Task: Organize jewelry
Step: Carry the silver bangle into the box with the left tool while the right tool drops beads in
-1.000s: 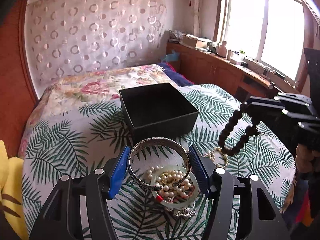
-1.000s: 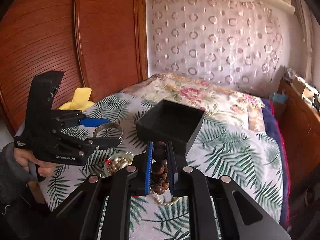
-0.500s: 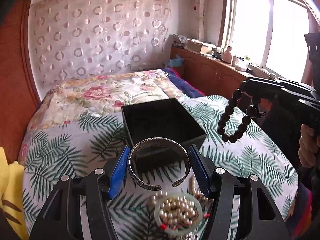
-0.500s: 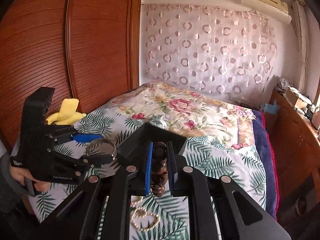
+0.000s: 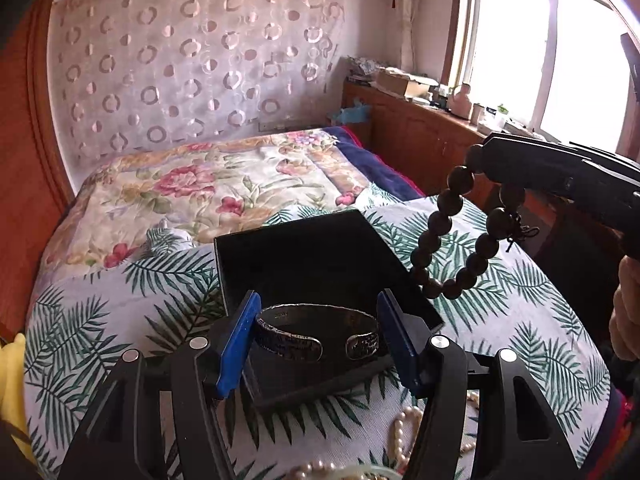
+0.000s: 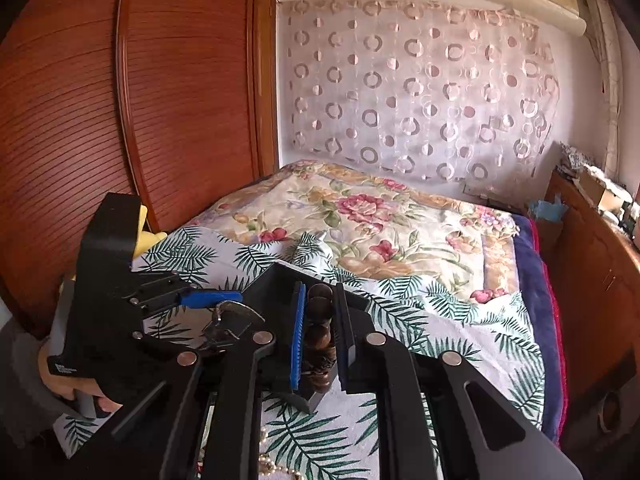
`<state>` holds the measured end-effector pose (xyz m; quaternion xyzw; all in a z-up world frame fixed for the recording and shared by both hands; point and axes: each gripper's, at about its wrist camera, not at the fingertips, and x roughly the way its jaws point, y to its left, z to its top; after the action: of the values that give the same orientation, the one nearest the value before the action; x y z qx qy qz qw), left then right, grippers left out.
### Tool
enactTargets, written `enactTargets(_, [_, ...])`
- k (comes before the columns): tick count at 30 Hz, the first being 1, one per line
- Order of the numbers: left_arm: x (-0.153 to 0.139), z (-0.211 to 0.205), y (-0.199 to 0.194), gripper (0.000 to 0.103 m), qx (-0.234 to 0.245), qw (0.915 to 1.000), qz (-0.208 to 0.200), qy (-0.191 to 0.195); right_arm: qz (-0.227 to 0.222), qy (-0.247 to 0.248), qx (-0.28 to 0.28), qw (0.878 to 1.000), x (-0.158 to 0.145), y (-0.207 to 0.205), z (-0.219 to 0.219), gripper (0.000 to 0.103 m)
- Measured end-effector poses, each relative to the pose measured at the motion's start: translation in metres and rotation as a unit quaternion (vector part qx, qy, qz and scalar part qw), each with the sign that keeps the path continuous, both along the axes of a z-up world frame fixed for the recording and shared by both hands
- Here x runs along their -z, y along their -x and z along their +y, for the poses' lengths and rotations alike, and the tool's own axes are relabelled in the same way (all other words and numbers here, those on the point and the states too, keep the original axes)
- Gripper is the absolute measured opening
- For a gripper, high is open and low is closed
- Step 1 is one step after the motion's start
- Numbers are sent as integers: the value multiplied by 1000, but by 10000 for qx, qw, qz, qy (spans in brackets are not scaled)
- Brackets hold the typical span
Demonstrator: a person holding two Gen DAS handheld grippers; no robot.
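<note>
My left gripper (image 5: 318, 338) is shut on a silver cuff bangle (image 5: 316, 330) and holds it over the near edge of an open black box (image 5: 312, 256) on the bed. My right gripper (image 6: 319, 334) is shut on a dark wooden bead bracelet (image 6: 318, 320); in the left wrist view that bracelet (image 5: 460, 236) hangs as a loop at the box's right edge. The right wrist view shows the left gripper (image 6: 216, 306) with the bangle (image 6: 230, 320) to the left of the box (image 6: 280, 280).
A pearl necklace (image 5: 404, 428) and more pearls (image 5: 320, 470) lie on the palm-leaf cloth (image 5: 120, 320) near me. A floral quilt (image 5: 208, 188) covers the far bed. A wooden cabinet (image 5: 420, 136) stands right, a wooden wardrobe (image 6: 120, 120) left.
Both grippers have risen and moved forward over the black box, carrying the bangle and the bead bracelet. The pearl dish has dropped out of the left wrist view.
</note>
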<state>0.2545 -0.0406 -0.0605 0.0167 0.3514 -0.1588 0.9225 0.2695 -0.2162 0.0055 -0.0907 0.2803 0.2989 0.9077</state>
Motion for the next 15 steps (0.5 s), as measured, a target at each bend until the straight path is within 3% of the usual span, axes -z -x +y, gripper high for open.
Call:
enactTargets(5, [6, 2, -8, 58, -39, 9999, 112, 61, 78, 35, 4, 10000, 9, -4, 7, 15])
enactTargets(9, [2, 9, -2, 69, -53, 9999, 4, 164, 189, -37, -9, 9998, 14, -8, 9, 15])
enactTargets(15, [-10, 25, 14, 74, -240, 9991, -171, 321, 363, 37, -109, 9993, 22, -16, 20, 15])
